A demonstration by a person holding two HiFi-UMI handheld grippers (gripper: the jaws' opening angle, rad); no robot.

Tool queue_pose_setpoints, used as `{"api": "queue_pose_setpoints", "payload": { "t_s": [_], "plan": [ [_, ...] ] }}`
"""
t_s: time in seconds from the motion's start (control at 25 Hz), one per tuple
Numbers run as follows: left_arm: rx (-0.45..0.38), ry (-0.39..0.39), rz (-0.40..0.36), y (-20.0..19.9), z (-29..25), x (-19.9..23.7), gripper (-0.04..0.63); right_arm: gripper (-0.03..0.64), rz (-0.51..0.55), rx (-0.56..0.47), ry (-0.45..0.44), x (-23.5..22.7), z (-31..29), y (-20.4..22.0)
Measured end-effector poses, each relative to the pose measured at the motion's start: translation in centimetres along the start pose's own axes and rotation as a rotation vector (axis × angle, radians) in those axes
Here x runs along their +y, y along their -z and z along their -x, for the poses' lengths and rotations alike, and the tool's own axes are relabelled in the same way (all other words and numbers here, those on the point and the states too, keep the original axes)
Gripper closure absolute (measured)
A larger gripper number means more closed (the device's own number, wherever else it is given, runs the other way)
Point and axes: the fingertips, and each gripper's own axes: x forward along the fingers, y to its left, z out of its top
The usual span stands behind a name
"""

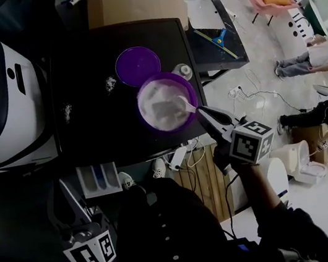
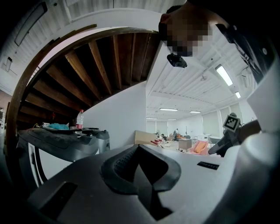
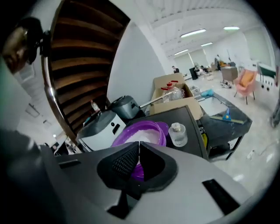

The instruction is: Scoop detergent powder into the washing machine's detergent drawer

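Note:
A purple bowl of white detergent powder stands on the black table; the right gripper view shows this bowl just past the jaws. My right gripper is shut on the handle of a white spoon, and the spoon's scoop lies in the powder. The white detergent drawer sticks out below the table's near edge. My left gripper hangs beside the drawer at the lower left, shut with nothing in it.
A purple lid and a small clear jar sit behind the bowl. Spilled powder dots the table. The white washing machine stands at the left, a cardboard box behind. People sit far right.

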Motion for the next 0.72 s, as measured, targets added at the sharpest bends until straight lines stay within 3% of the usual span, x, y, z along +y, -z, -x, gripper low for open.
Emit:
{"api": "queue_pose_setpoints", "payload": {
  "t_s": [0.16,0.32,0.56,0.72],
  "plan": [
    [-0.028,-0.012,-0.01,-1.4,0.4,0.4,0.589,0.584,-0.227,-0.093,-0.066,-0.2,0.3,-0.3],
    [-0.074,-0.035,-0.025,-3.0,1.3,1.0,0.589,0.584,-0.378,-0.175,-0.153,0.7,0.5,-0.9],
    [-0.127,-0.059,-0.044,-4.9,3.0,1.7,0.589,0.584,-0.338,-0.196,-0.201,2.9,1.1,-1.7],
    [-0.14,-0.084,-0.048,-5.3,4.1,2.4,0.589,0.584,-0.321,-0.192,-0.3,6.2,0.8,-2.3]
  ]
}}
